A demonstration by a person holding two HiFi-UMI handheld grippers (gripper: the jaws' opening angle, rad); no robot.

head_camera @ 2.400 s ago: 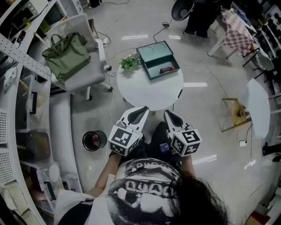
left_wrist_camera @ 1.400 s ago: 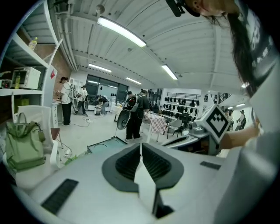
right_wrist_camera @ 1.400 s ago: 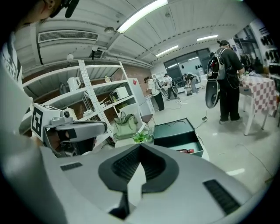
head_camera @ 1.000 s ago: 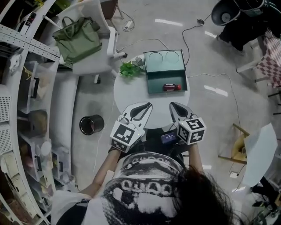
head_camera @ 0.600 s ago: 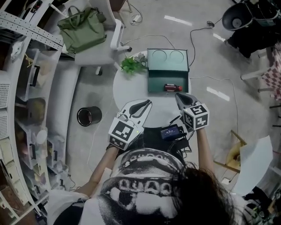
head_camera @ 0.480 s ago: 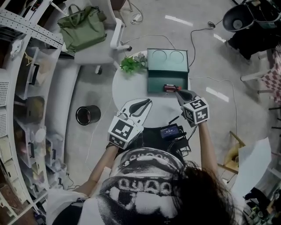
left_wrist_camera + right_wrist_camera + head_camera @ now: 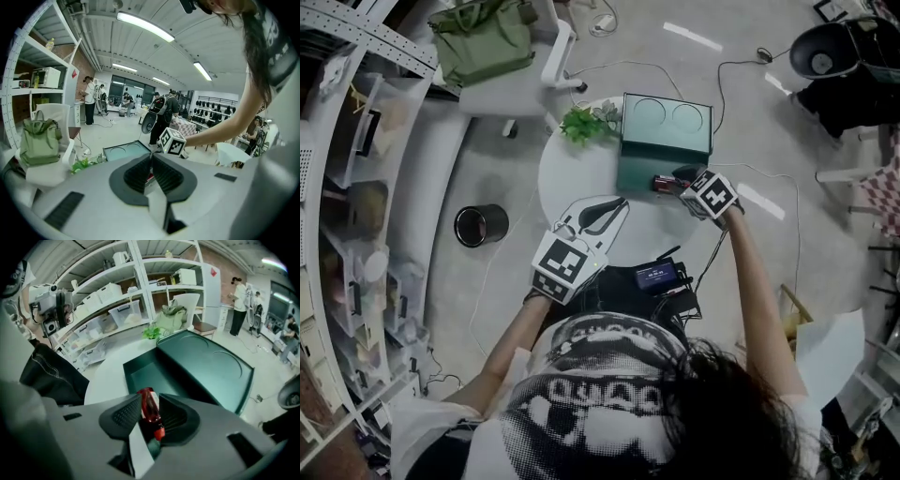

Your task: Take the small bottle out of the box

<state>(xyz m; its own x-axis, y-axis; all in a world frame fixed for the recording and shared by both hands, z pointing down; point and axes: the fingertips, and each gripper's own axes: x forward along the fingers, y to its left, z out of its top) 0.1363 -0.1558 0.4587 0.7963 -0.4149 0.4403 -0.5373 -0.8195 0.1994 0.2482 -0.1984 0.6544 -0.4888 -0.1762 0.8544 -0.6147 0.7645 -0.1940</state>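
our right claw (image 7: 150, 405), jaws just opening and loose around the small bottle (image 7: 148, 409) in the box (image 7: 140, 373) at 1 o'clock on the table (image 7: 572, 187), could squirt it sideways if we clamp off-centre.

No legible txt, nos. or signs anywhere.

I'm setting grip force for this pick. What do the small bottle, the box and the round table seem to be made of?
Small bottle: glossy translucent red, plastic or glass, I cannot tell which; highlights on its body, pale label.
Box: matte dark green, probably card or thin board; flat rigid walls, two circles pressed into the lid.
Table: smooth white top, perhaps laminate or paint.
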